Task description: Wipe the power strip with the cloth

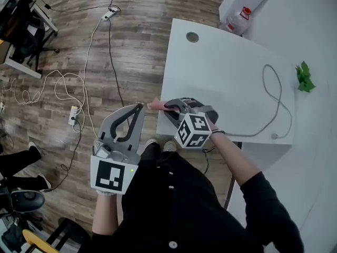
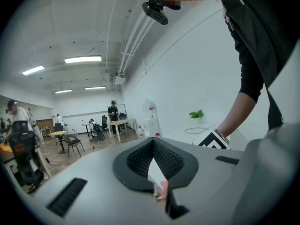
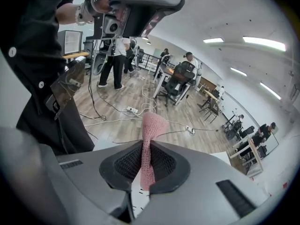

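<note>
My right gripper (image 1: 168, 107) hangs over the near left corner of the white table (image 1: 221, 67), shut on a pink knitted cloth (image 1: 157, 105). In the right gripper view the cloth (image 3: 151, 125) rises between the dark pads of that gripper (image 3: 145, 168). Below them shows a white piece with small dark marks (image 3: 127, 191); I cannot tell if it is the power strip. A grey cable (image 1: 275, 99) loops across the table and runs under that gripper. My left gripper (image 1: 140, 106) is just left of the table edge, jaws together and holding nothing. Its own view (image 2: 157, 172) catches a bit of the cloth (image 2: 164, 189).
A small green plant (image 1: 304, 78) stands at the table's right side. White boxes (image 1: 241, 7) stand behind the table. On the wood floor to the left lie tangled cables and two power strips (image 1: 73, 115) (image 1: 109, 15). Chairs and people are farther off.
</note>
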A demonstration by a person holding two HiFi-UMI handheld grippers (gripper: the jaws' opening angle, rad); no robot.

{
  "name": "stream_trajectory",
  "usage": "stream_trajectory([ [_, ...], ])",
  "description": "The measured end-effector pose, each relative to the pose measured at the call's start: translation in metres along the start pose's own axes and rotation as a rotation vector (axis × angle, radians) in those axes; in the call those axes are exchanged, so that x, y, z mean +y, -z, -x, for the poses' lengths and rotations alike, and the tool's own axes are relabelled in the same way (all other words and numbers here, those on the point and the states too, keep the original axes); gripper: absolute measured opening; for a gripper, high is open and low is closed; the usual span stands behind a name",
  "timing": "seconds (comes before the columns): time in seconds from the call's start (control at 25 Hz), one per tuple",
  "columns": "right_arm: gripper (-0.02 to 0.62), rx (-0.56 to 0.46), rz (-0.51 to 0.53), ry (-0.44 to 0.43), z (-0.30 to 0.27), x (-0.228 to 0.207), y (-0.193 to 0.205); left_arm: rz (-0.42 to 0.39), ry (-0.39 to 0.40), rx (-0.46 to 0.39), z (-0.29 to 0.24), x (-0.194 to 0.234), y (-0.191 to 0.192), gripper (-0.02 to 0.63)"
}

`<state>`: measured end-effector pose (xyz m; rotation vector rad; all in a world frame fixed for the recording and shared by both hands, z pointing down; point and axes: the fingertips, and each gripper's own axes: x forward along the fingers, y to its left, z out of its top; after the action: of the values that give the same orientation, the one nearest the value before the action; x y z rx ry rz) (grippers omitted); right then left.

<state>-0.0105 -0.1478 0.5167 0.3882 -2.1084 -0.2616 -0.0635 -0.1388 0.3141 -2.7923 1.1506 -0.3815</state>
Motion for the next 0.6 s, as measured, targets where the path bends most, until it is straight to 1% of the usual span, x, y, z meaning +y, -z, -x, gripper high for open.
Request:
stream_trajectory([
  [0.24, 0.057, 0.06, 0.025, -0.056, -0.014, 0.023, 0.022, 0.003, 0.002, 0.004, 0.0, -0.001, 0.003, 0.011],
  [0.4, 0.057, 0.084, 0.012, -0.078, -0.013, 0.036, 0.032, 0.002, 0.015, -0.006, -0.003, -0.003, 0.001, 0.011],
  [0.6, 0.057, 0.104, -0.022, -0.085, -0.005, 0.047, 0.05, 0.002, 0.044, -0.004, -0.011, -0.011, 0.0, 0.011],
])
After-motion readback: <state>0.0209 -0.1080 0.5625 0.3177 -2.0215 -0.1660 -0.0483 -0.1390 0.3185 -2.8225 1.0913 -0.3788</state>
